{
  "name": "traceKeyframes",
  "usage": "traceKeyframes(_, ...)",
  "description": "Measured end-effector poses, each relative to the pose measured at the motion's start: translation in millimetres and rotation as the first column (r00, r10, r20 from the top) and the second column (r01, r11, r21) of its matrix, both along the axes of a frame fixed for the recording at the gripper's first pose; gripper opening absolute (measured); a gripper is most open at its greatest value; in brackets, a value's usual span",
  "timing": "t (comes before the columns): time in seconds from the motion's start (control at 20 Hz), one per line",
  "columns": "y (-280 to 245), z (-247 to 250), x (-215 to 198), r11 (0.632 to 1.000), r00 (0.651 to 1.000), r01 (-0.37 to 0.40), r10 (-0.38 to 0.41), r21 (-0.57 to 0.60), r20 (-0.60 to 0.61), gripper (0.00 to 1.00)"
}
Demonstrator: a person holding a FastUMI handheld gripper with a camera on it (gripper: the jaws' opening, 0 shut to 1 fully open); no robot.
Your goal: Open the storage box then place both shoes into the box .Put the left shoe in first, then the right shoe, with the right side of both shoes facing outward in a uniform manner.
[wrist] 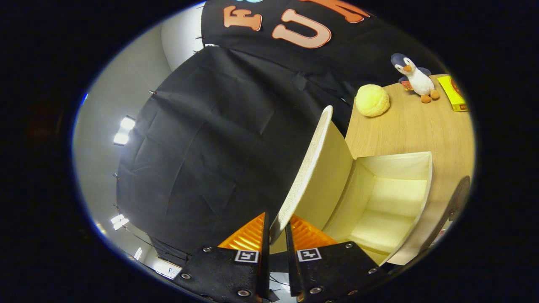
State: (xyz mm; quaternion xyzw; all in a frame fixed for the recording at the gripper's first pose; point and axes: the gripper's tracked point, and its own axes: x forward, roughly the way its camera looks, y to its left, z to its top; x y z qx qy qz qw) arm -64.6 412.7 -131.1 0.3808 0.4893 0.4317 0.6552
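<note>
The gripper (277, 235) had its two fingers pinched on the near edge of the storage box's lid (313, 176), which stood swung up, its long edge running straight ahead. The open box (391, 202) lay just right of the fingers.

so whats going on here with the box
The hand-held gripper is shut on the edge of the cream fabric lid of the cream storage box, holding it swung open. The box sits on a light wooden table, its inside bare with no shoe in it. Beyond it on the table are a round yellow plush bun, a small plush penguin and a flat yellow packet.
</note>
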Motion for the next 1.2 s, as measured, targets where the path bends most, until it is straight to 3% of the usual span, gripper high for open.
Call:
traceKeyframes(0.15,37,4,0,1.000,1.000,-0.008,0.008,-0.007,0.015,0.15)
traceKeyframes(0.45,103,-19,12,0.999,1.000,0.005,-0.006,-0.049,-0.025,0.17)
traceKeyframes(0.5,111,-21,11,0.997,1.000,-0.002,0.001,-0.074,-0.017,0.21)
traceKeyframes(0.55,114,-24,7,0.994,1.000,-0.017,0.015,-0.107,-0.016,0.37)
traceKeyframes(0.6,114,-29,3,0.990,0.999,-0.030,0.028,-0.134,-0.020,0.44)
traceKeyframes(0.65,115,-30,1,0.990,0.999,-0.035,0.032,-0.138,-0.021,0.59)
traceKeyframes(0.85,97,-29,2,0.990,0.999,-0.027,0.030,-0.140,0.018,0.85)
traceKeyframes(1.05,42,-40,8,0.976,0.989,0.013,0.020,-0.217,0.149,0.88)
traceKeyframes(1.2,-14,-69,20,0.939,0.961,0.083,0.012,-0.333,0.275,0.88)
